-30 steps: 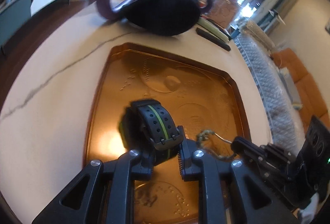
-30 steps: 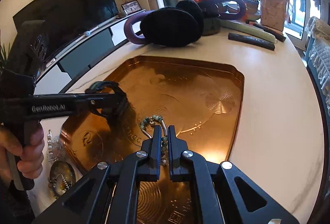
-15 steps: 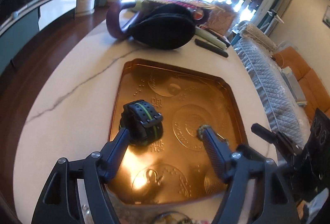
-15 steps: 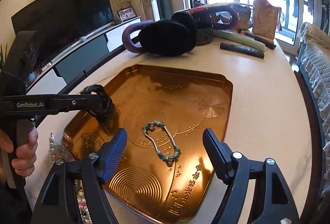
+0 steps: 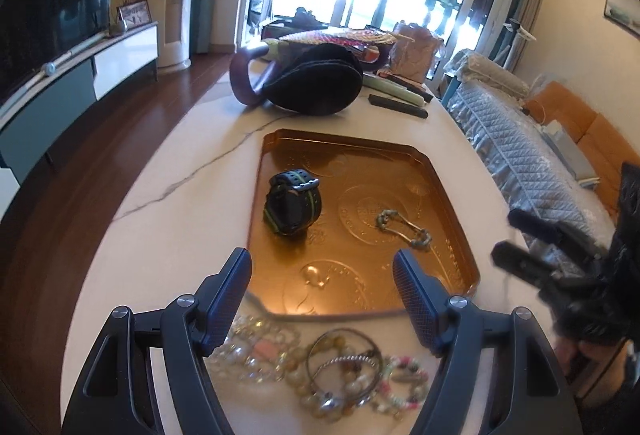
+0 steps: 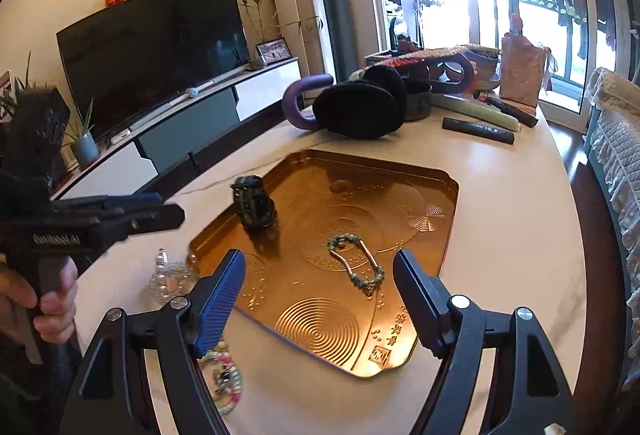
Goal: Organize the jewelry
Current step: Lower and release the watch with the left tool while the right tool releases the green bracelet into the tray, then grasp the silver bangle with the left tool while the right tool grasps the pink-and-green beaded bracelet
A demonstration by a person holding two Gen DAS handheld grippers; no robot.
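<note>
A copper tray [image 5: 452, 211] [image 6: 448, 235] lies on the pale marble table. In it stands a black watch with a green stripe [image 5: 293, 205] [image 6: 253, 203], and to its right lies a green bead bracelet [image 5: 404, 229] [image 6: 357, 262]. My left gripper [image 5: 322, 297] is open above the tray's near edge, nothing between its fingers. My right gripper [image 6: 319, 295] is open too, hovering short of the bracelet and holding nothing. A heap of loose bead bracelets and bangles [image 5: 320, 363] sits on the table just in front of the tray.
Black earmuffs with a purple band [image 5: 316, 83] [image 6: 356, 107], a dark remote [image 6: 478, 130] and a paper bag [image 6: 522, 73] crowd the table's far end. A clear crystal piece [image 6: 170, 277] lies left of the tray. A hand [image 6: 48, 311] grips the left tool's handle.
Both grippers let go and opened wide: the left released the watch, the right released the bracelet. Both then drew back and up from the tray, bringing the jewelry heap into view.
</note>
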